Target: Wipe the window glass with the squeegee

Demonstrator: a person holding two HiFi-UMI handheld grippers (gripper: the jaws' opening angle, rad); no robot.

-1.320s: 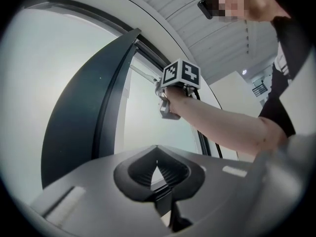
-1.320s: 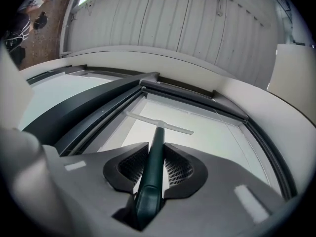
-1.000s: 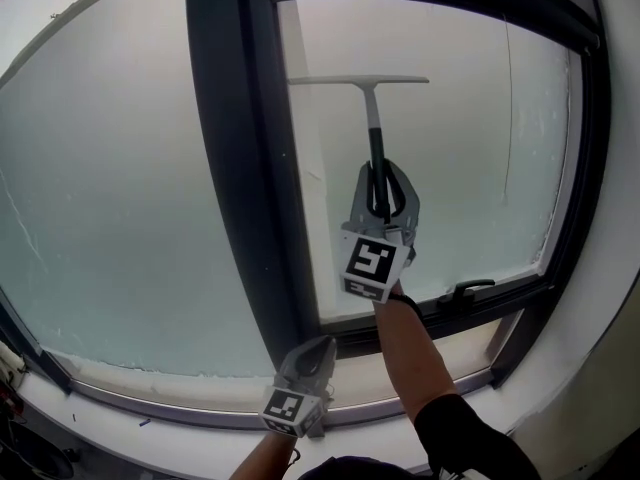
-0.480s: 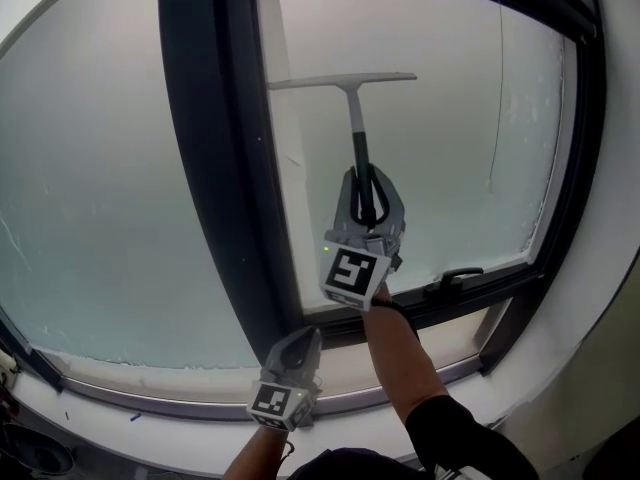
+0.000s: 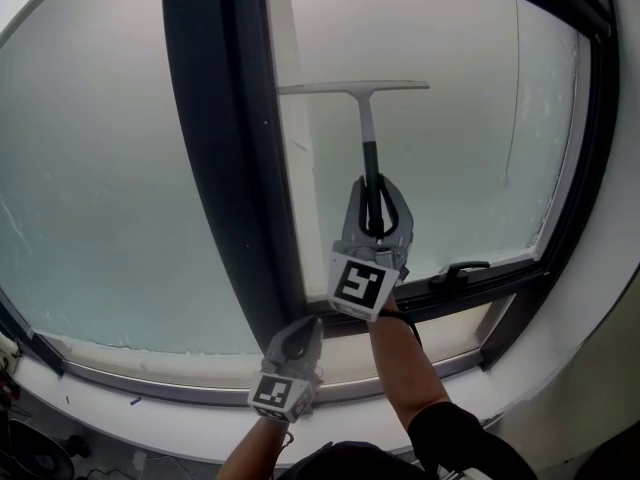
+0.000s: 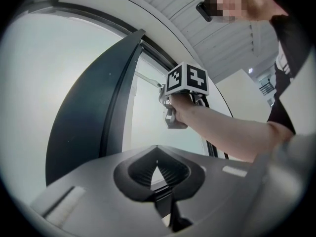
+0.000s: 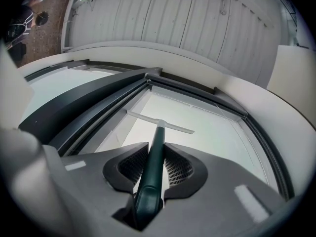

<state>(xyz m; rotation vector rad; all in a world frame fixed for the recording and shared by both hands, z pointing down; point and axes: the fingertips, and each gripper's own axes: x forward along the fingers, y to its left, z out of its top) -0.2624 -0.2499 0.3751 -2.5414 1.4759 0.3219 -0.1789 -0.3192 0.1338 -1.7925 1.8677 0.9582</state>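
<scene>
The squeegee has a pale blade [image 5: 352,87] lying level against the right window pane [image 5: 450,148], about halfway up the glass. Its dark green handle [image 5: 372,173] runs down into my right gripper [image 5: 375,186], which is shut on it. In the right gripper view the handle [image 7: 153,167] sits between the jaws and the blade [image 7: 160,122] rests on the glass ahead. My left gripper [image 5: 304,328] hangs lower, near the sill and the foot of the frame, jaws shut with nothing in them [image 6: 157,163].
A broad dark mullion [image 5: 215,148] separates the big left pane [image 5: 90,188] from the right one. A dark window handle [image 5: 458,271] sits on the lower frame, right of my right gripper. A pale sill [image 5: 150,388] runs below.
The right gripper has drawn the squeegee a little down the glass, toward the lower frame. The left gripper stays low by the sill.
</scene>
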